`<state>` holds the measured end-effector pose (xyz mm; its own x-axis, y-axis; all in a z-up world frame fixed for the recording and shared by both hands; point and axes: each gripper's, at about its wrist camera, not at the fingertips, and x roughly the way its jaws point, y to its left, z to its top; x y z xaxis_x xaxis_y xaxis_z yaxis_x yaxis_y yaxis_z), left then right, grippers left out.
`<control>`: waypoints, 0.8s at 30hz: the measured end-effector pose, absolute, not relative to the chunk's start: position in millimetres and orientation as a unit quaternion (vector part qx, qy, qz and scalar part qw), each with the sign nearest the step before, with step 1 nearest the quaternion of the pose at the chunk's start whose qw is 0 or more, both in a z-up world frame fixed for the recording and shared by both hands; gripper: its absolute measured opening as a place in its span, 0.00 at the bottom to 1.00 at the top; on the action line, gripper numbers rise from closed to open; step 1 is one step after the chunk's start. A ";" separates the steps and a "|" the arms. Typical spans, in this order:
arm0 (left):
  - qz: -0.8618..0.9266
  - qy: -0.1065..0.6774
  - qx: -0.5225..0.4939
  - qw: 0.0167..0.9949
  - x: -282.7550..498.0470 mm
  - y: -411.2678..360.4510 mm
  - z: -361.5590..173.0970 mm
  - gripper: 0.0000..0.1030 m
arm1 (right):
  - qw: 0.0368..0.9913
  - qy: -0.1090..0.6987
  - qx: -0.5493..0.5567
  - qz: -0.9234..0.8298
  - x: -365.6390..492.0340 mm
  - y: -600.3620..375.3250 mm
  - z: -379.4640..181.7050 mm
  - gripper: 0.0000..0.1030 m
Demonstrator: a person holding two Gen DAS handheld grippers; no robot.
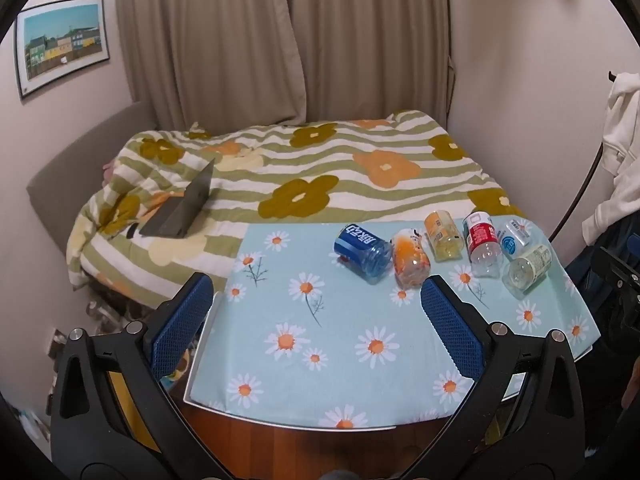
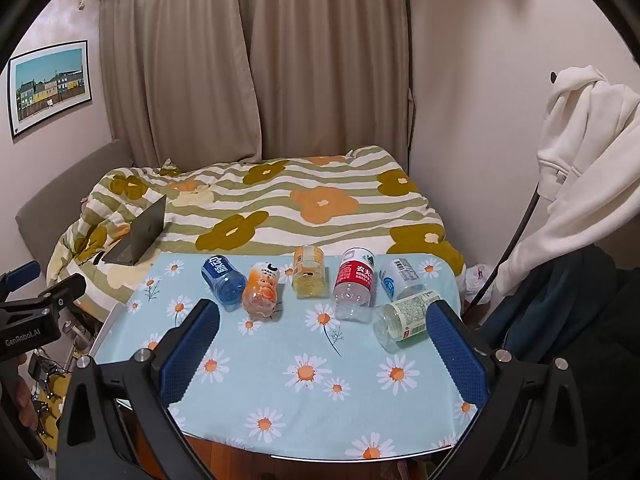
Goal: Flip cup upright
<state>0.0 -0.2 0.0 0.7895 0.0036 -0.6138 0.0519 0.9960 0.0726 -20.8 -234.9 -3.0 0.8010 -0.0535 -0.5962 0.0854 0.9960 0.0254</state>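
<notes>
Several cut-bottle cups lie on their sides on the daisy-print table near its far edge: a blue one, an orange one, a yellow one, a red one, a small white-blue one and a pale green one. In the right wrist view they are blue, orange, yellow, red, white-blue and green. My left gripper is open and empty above the table's near left. My right gripper is open and empty; its right finger is beside the green cup.
A bed with a flowered quilt lies behind the table, with an open laptop on it. A white garment hangs at the right. The left gripper's body shows at the left of the right wrist view.
</notes>
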 end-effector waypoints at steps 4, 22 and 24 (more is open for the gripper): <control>-0.013 0.326 0.042 0.944 0.0 0.4 0.4 1.00 | 0.949 0.313 0.026 -0.036 -20.7 -236.4 -3.4 1.00; -0.014 0.327 0.043 0.944 0.3 -0.1 0.0 1.00 | 0.948 0.314 0.027 -0.036 -20.3 -236.5 -3.4 1.00; -0.015 0.327 0.043 0.944 0.6 -0.1 0.0 1.00 | 0.949 0.313 0.027 -0.036 -20.4 -236.4 -3.4 1.00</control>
<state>0.6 -0.1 0.0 0.7850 -0.0007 -0.6195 0.0573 0.9958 0.0715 -20.4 -236.4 -3.4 0.8009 -0.0511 -0.5967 0.0855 0.9959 0.0295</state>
